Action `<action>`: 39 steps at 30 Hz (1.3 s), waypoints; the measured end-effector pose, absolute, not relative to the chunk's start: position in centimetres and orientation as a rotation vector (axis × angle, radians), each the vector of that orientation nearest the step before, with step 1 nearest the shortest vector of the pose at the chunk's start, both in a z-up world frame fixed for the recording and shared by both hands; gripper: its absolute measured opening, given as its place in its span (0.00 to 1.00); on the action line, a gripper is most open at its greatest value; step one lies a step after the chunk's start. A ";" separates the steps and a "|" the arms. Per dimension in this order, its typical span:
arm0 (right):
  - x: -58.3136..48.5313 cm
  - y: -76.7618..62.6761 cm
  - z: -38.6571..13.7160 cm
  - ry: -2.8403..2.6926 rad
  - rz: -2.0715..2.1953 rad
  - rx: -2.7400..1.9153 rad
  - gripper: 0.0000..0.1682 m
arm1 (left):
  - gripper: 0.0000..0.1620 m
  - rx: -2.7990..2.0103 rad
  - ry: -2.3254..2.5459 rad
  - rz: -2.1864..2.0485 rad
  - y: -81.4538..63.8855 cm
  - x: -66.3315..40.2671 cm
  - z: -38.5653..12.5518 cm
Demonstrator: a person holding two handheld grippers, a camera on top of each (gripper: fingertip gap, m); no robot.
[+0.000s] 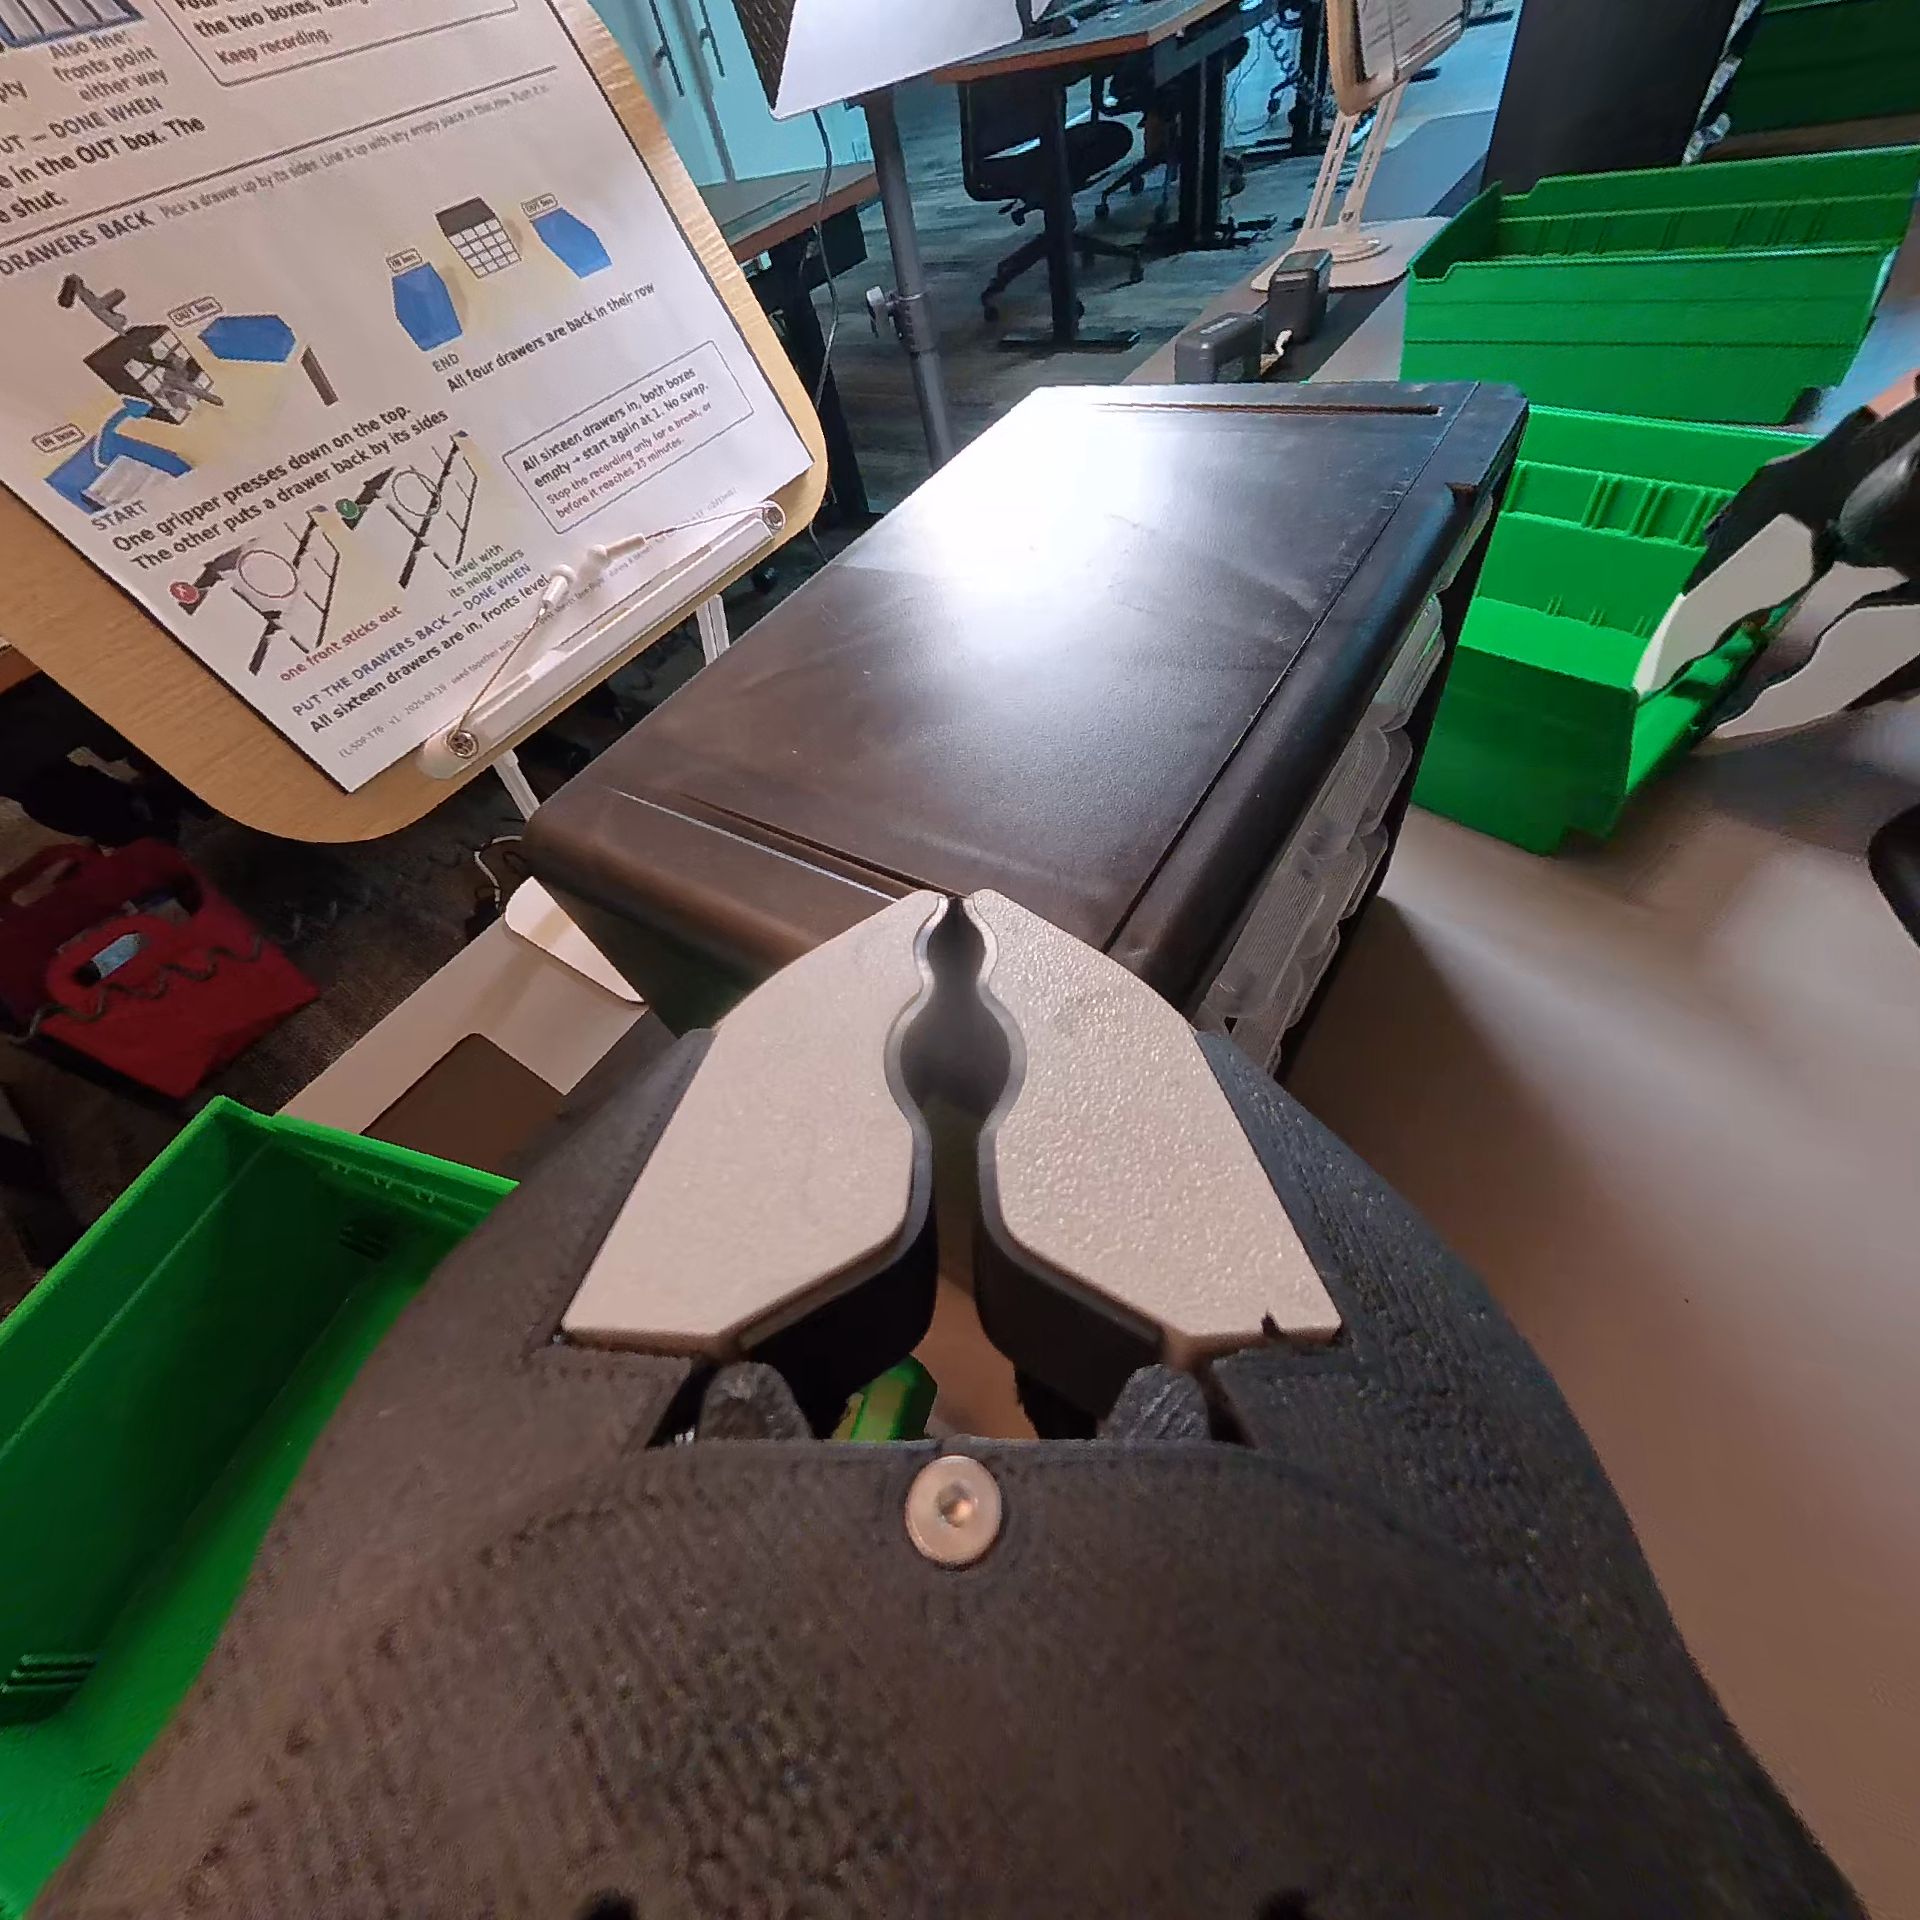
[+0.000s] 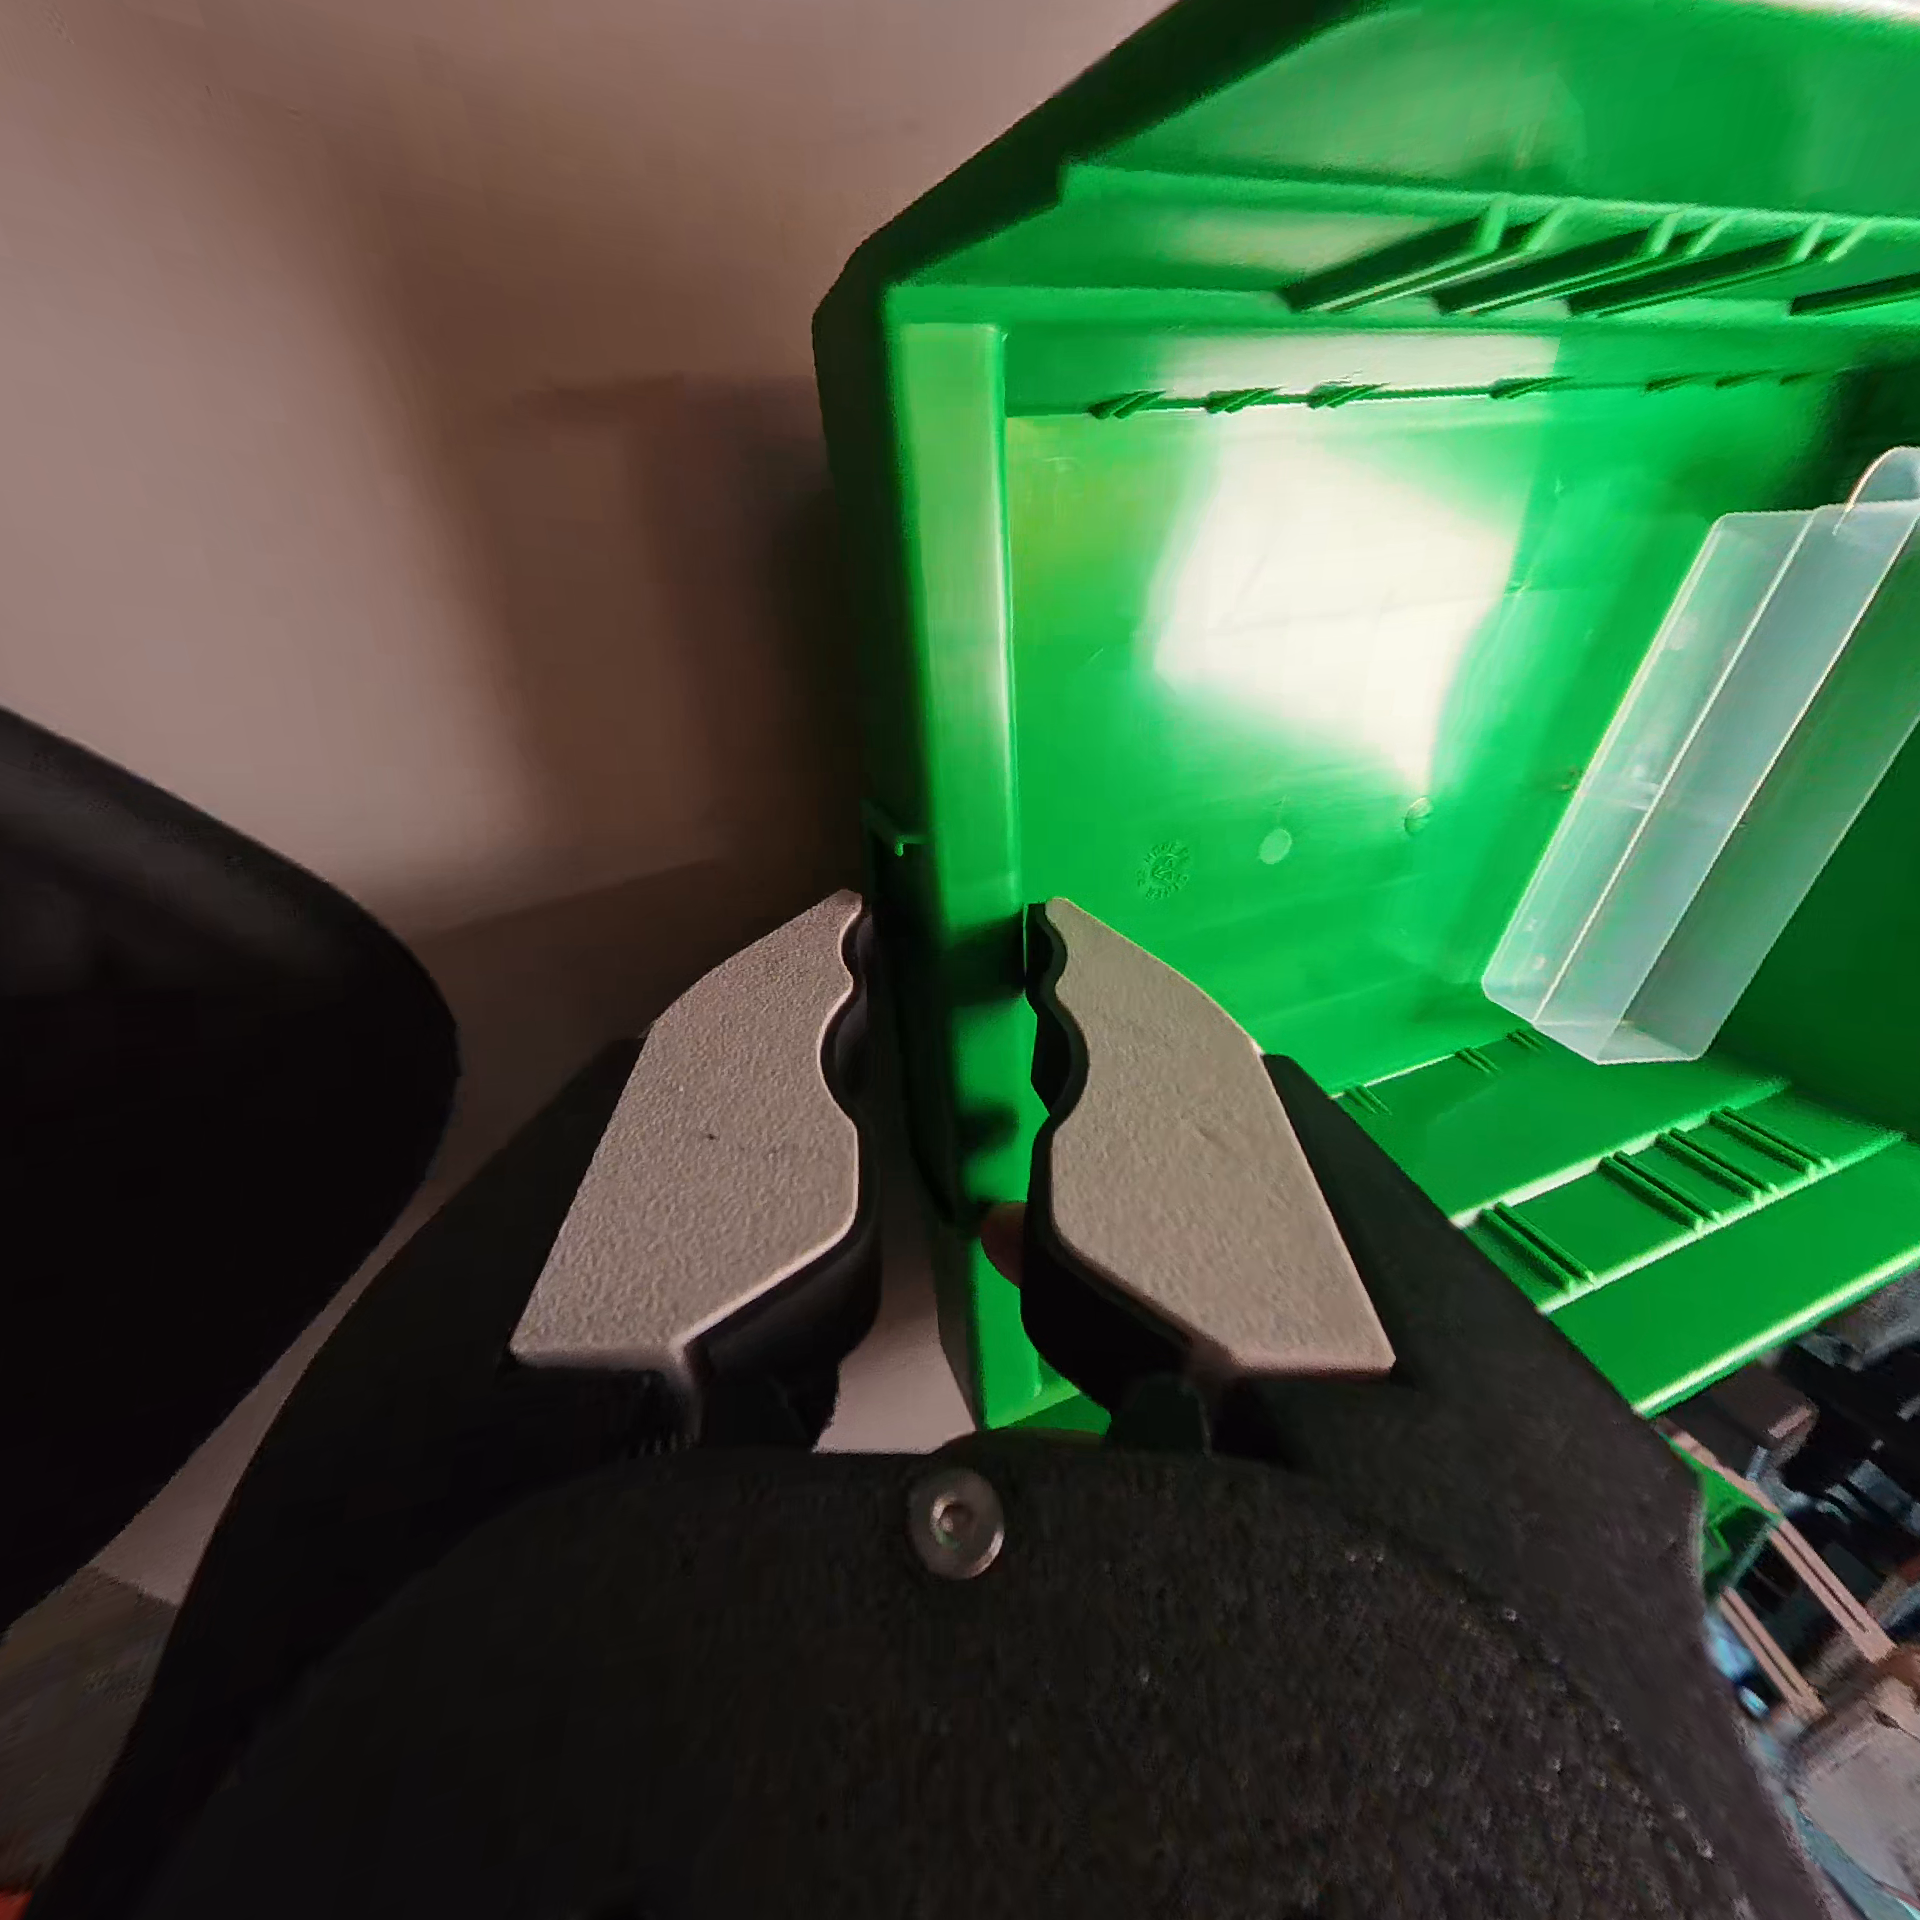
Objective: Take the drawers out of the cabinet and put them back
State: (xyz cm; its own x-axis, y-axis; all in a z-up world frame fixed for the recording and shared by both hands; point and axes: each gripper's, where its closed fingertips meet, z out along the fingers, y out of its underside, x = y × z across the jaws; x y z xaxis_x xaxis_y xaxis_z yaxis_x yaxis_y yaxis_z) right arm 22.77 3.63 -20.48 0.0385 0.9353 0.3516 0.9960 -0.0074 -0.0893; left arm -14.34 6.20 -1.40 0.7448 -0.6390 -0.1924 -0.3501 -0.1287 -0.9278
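The black cabinet (image 1: 1039,644) lies ahead in the left wrist view, its flat top facing up and clear drawer fronts (image 1: 1340,831) showing along its right side. My left gripper (image 1: 954,904) is shut and empty, its tips at the cabinet's near top edge. My right gripper (image 2: 951,914) straddles the side wall of a green bin (image 2: 1247,623), one finger outside and one inside, closed on the wall. One clear plastic drawer (image 2: 1714,779) lies inside that bin at the right. The right gripper (image 1: 1704,665) also shows at the bin (image 1: 1558,727) in the left wrist view.
An instruction sheet on a wooden board (image 1: 364,364) stands left of the cabinet. More green bins (image 1: 1662,291) are stacked behind on the right. Another green bin (image 1: 156,1351) sits at the near left. The grey table (image 1: 1558,1143) extends to the right. Desks and chairs stand beyond.
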 end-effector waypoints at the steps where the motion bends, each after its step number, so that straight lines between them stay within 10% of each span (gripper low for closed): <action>1: 22.5 3.5 -20.1 -1.947 -0.214 -2.018 0.17 | 0.00 -1.739 0.784 -0.301 6.2 -14.3 -1.4; 21: 25.5 24.3 -21.5 -1.574 -0.542 -2.198 0.06 | 0.00 -1.721 0.791 -0.345 6.2 -14.3 -1.4; 32: 14.3 9.9 -2.3 -1.007 0.016 -1.583 0.10 | 0.00 -1.737 0.787 -0.294 6.1 -14.3 -1.4; 39: 1.3 1.8 -1.7 -1.159 -0.301 -1.053 0.08 | 0.00 -1.738 0.787 -0.267 6.1 -14.2 -1.4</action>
